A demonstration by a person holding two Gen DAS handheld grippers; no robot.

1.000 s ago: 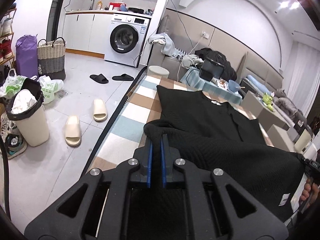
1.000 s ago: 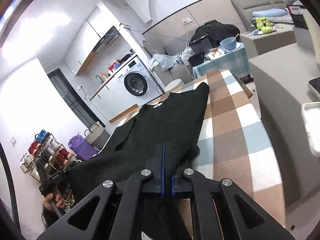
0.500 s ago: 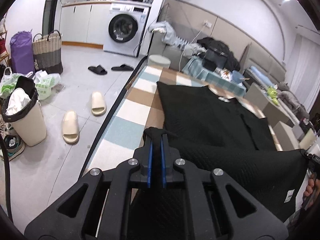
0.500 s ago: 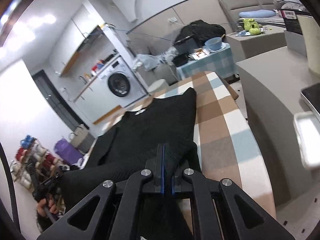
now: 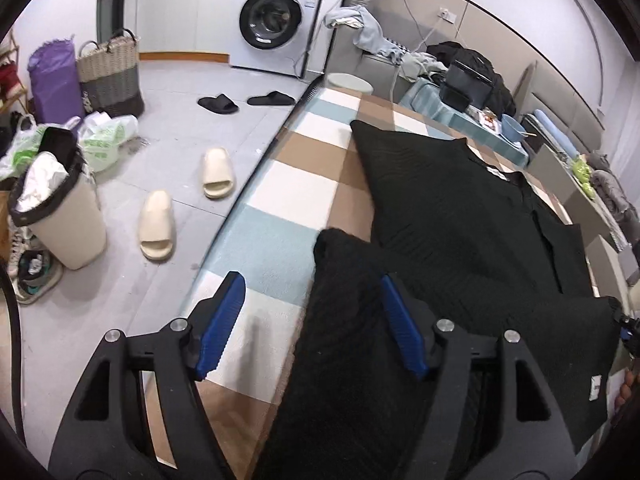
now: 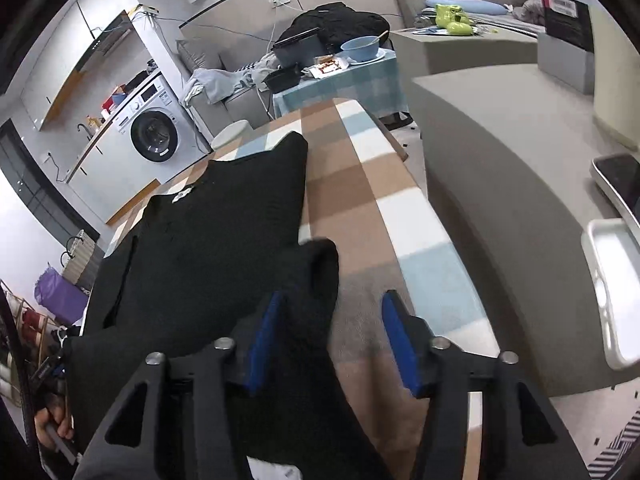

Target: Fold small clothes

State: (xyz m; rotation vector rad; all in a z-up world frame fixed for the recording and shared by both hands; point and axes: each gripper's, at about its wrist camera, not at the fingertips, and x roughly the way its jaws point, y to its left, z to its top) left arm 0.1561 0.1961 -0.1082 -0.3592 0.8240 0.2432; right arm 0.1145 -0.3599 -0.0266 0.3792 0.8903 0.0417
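Note:
A black knit garment [image 5: 460, 208] lies on the checked table cover [image 5: 288, 200], its white neck label toward the far end. It also shows in the right wrist view [image 6: 216, 220]. My left gripper [image 5: 312, 300] is open, and a corner of the garment drapes loosely between its blue pads over the right one. My right gripper [image 6: 332, 320] is open too, with the other near corner lying against its left pad. The near edge of the garment hangs slack between the two grippers.
The checked cover [image 6: 360, 184] runs away from me. A grey sofa [image 6: 500, 168] is on the right. On the floor left are beige slippers [image 5: 160, 220], a bin [image 5: 56, 208] and a washing machine [image 5: 276, 20]. A side table with a blue bowl [image 6: 360, 46] stands beyond.
Both grippers have opened and let go of the garment corners they held. The cameras now sit lower and closer to the table, and the garment has dropped onto it.

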